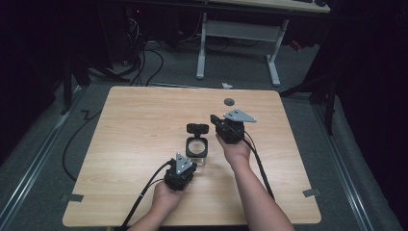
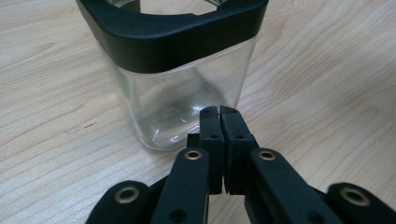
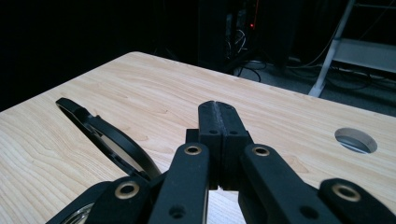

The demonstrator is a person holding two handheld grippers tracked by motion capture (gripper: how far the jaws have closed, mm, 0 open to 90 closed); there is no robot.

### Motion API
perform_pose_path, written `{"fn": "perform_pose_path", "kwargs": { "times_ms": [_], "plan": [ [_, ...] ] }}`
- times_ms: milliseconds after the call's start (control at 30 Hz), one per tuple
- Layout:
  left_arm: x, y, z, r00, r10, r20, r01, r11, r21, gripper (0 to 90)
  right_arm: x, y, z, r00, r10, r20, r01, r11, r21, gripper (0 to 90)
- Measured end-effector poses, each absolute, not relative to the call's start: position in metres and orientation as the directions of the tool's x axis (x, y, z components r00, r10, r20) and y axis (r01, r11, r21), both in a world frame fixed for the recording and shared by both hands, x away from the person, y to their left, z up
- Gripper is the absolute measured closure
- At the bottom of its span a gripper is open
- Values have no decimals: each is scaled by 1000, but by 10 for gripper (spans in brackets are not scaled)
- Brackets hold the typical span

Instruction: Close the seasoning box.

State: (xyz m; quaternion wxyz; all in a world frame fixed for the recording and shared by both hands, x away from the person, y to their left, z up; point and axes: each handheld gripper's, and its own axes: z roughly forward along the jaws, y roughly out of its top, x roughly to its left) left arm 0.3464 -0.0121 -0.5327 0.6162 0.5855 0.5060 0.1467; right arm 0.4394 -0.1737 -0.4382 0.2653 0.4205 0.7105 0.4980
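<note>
A square clear glass jar [image 1: 197, 148] with a black rim stands near the table's middle, and its hinged black lid [image 1: 197, 128] is tipped open behind it. My left gripper [image 1: 191, 162] is shut and empty just in front of the jar. In the left gripper view its closed tips [image 2: 219, 112] sit close against the jar's glass wall [image 2: 182, 102]; whether they touch is unclear. My right gripper [image 1: 214, 120] is shut and empty just right of the lid. The right gripper view has its closed tips [image 3: 218, 109] above the table and the open lid [image 3: 109, 137] at lower left.
A round cable hole [image 1: 229, 101] lies in the wooden table [image 1: 144, 120] behind the right gripper, also in the right gripper view as the hole [image 3: 356, 140]. Each gripper's cable trails toward the front edge. A white desk frame [image 1: 238, 33] and floor cables lie beyond.
</note>
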Motion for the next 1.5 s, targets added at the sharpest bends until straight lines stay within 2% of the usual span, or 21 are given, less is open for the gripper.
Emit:
{"fn": "perform_pose_path", "kwargs": {
  "times_ms": [500, 1033, 1300, 1500],
  "plan": [
    [348, -18, -532, 444, 771, -457, 406, 281, 869, 900, 431, -165, -440, -540, 841, 31, 318, 170, 933, 900],
    [348, -23, -530, 445, 769, -459, 402, 286, 870, 900, 399, -165, -450, -577, 817, -6, 295, 215, 931, 900],
    [348, -22, -530, 446, 768, -460, 405, 286, 869, 900, 376, -160, -471, -597, 800, -53, 297, 282, 912, 900],
    [345, -17, -526, 457, 767, -451, 392, 281, 876, 897, 368, -175, -471, -574, 818, -24, 311, 245, 918, 900]
  ]
}}
